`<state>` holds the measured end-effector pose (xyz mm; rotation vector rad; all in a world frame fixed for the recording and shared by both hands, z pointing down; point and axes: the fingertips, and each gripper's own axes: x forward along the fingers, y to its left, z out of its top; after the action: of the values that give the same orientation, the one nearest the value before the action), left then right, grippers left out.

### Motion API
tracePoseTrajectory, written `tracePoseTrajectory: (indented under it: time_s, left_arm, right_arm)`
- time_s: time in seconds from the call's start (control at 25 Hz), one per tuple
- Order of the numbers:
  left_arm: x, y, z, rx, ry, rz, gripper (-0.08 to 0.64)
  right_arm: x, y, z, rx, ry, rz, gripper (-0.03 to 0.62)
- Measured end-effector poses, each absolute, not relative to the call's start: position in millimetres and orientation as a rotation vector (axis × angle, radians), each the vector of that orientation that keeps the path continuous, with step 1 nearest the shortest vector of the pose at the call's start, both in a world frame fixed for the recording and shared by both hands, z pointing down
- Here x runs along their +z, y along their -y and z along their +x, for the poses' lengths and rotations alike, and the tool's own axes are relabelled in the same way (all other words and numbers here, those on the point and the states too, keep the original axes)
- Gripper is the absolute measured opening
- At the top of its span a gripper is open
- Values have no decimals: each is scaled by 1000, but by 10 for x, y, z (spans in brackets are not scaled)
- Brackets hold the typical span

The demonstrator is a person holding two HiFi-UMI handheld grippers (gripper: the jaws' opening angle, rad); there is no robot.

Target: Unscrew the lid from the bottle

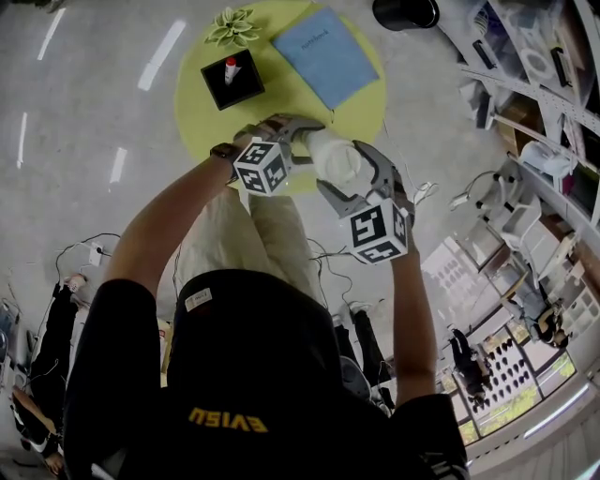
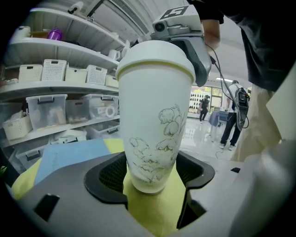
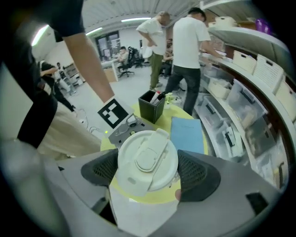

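Observation:
A white bottle with a flower drawing is held in the air above the yellow round table. My left gripper is shut on the bottle's lower end, and its dark pads press on both sides near the base. My right gripper is shut on the white flip-top lid, which sits between its two pads. In the left gripper view the lid sits on the bottle with the right gripper around it.
On the table lie a blue folder, a black box holding a red and white item, and a green ornament. Shelves with bins stand at the right. People stand by the shelves. Cables lie on the floor.

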<state>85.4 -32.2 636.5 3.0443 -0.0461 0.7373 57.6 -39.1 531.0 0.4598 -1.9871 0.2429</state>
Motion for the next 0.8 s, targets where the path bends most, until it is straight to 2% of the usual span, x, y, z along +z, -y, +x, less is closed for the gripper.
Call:
tracePoseTrajectory:
  time_s: [0.36, 0.64, 0.72, 0.8]
  left_arm:
    - [6398, 306, 851, 749, 20, 3026, 348]
    - [6421, 295, 842, 766, 15, 3024, 347]
    - [6407, 297, 846, 772, 20, 3020, 347]
    - [6396, 295, 852, 777, 24, 3013, 347]
  right_arm:
    - [5370, 255, 575, -134, 1944, -26, 402]
    - [5399, 239, 547, -122, 1961, 35, 408]
    - [5350, 238, 502, -49, 2015, 126, 460]
    - [5256, 259, 474, 32, 2074, 256, 463]
